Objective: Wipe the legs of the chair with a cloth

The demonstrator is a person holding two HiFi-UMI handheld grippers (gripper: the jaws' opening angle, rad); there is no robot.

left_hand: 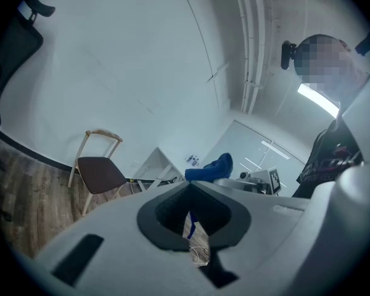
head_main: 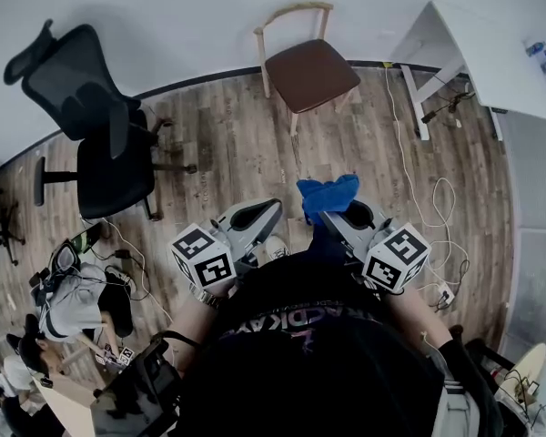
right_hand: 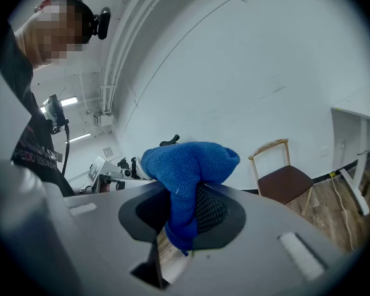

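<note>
Right claw [head_main: 344,213]: its jaws are clamped on the blue cloth [head_main: 328,194]. It sits at lower centre of the head view, close to the person's body, which looks like a carrying hold and not a wiping one.
Cloth: a thick wad bulges above the jaws and a short tail hangs below them in the right gripper view [right_hand: 188,165]. The wad on the outside gives a soft face to press on wood.
Left claw [head_main: 255,215]: level with the right one. In its own view [left_hand: 194,211] the jaws are drawn close with only a slit between them and nothing held, probably kept free to steady the chair.
Chair [head_main: 308,71]: at upper centre of the head view, by the wall and well apart from both claws. It has a brown seat and pale wooden legs [head_main: 294,124] on the floor [head_main: 227,144].
Stage: judged as the approach, since the cloth touches no leg yet.
Next need: get close and low, because the legs lie under the seat.
Surroundings: a black office chair [head_main: 100,135] at upper left and a white table [head_main: 491,48] at upper right. Loose cables [head_main: 441,198] at right could trip the person.
</note>
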